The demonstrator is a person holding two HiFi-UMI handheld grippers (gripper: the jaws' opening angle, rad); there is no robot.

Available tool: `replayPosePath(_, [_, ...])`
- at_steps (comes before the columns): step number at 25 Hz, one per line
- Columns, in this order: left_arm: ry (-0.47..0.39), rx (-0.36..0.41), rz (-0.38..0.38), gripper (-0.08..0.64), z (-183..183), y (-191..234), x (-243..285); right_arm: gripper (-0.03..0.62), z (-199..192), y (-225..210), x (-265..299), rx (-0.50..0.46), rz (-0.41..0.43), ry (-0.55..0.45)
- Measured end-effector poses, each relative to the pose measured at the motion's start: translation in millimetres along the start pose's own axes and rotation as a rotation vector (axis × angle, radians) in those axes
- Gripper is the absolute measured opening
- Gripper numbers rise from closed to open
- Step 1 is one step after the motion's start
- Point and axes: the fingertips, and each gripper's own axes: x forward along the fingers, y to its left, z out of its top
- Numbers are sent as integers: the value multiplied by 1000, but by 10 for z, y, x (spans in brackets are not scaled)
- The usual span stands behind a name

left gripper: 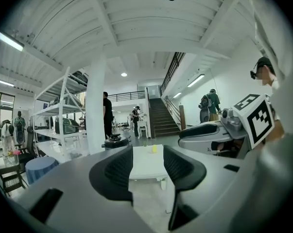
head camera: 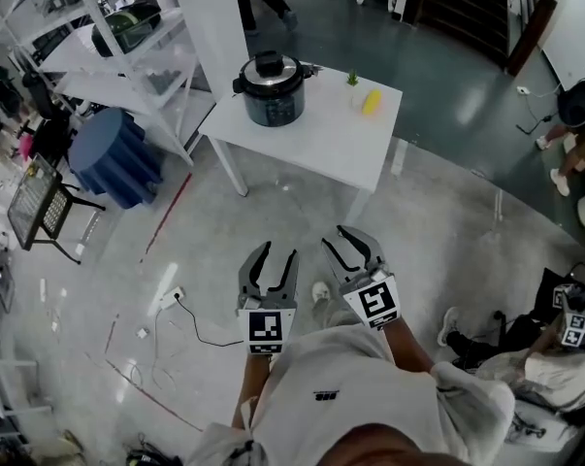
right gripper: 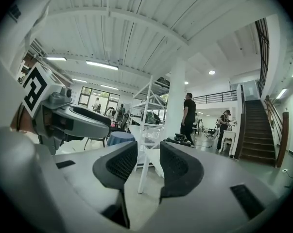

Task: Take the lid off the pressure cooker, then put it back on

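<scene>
On the white rectangular table's (head camera: 321, 149) left end, well ahead of me, stands the dark round metal pressure cooker (head camera: 273, 105), its black-knobbed lid (head camera: 284, 74) seated. I judge it heavy, rigid, slick: take the knob (head camera: 269, 62). My left gripper (head camera: 278, 250) and right gripper (head camera: 334, 236): jaws slightly apart, empty.

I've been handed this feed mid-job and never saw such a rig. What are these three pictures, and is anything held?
There is no robot arm: a person holds a two-jaw gripper in each hand. The head view comes from a camera on the person's head, looking down at the left gripper and right gripper. The other two views come from cameras riding on each gripper, looking along its jaws. On the white table stands the pressure cooker, lid on, near a yellow thing. Both grippers are well short of the table, jaws slightly apart, holding nothing.
</scene>
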Motion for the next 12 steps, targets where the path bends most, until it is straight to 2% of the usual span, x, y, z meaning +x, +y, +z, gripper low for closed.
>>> replayPosePath(5, [8,0,12,209,100,185,512,126,31,-350,383,22,21,21])
replayPosePath(9, [21,-5,25,207,169,271,898,126,10,-668,667,-2,47,1])
replayPosePath(12, [35,-6,37,206,206,340,1163,126,41,-864,850,25,61,21])
